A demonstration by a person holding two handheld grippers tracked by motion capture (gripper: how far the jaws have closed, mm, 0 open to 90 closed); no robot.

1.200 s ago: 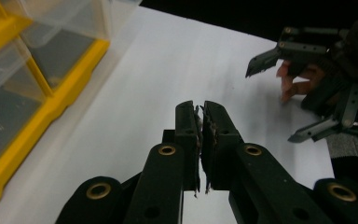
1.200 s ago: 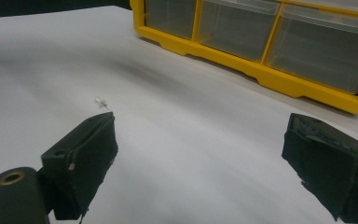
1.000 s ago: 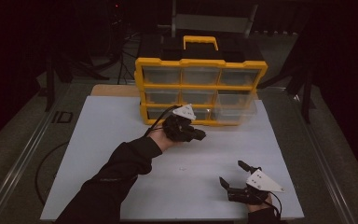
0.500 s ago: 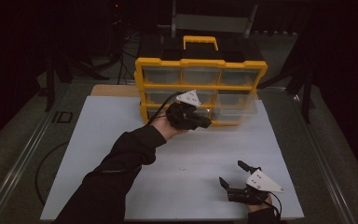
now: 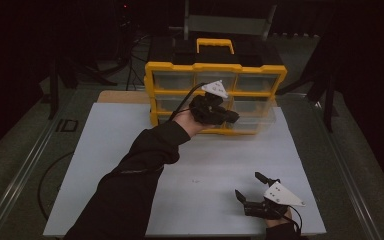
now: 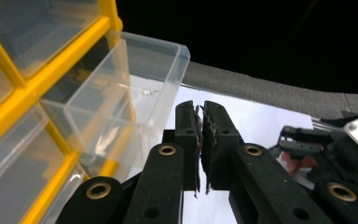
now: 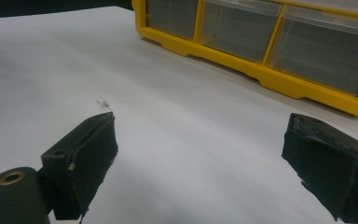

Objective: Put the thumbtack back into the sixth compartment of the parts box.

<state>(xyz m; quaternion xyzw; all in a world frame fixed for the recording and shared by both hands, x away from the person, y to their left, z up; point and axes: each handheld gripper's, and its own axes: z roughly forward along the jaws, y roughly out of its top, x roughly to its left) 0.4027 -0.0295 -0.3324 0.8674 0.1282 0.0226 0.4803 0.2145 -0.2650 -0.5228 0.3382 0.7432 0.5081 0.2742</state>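
Note:
A yellow organiser (image 5: pixel 215 67) with clear drawers stands at the back of the white table (image 5: pixel 130 150). One clear drawer (image 6: pixel 135 88) on its right side is pulled out, and a tiny pale item (image 6: pixel 149 92) lies in it. My left gripper (image 5: pixel 234 118) hangs in front of the organiser's middle row, just beside that open drawer (image 5: pixel 257 120). Its jaws are shut (image 6: pixel 200 105) and I see nothing between them. My right gripper (image 5: pixel 248 185) rests low near the table's front right, wide open (image 7: pixel 203 121). A small clear speck (image 7: pixel 103 102) lies on the table just beyond its left jaw.
The organiser's black lid carries a yellow handle (image 5: pixel 215 45). A dark mat (image 6: pixel 261 88) borders the table on the right. The organiser's lower drawers (image 7: pixel 242 28) are closed ahead of the right gripper. In the left gripper view the right gripper (image 6: pixel 317 144) appears farther off.
My left gripper has risen and moved right, from the organiser's bottom row to its middle row. The right gripper has stayed still and open.

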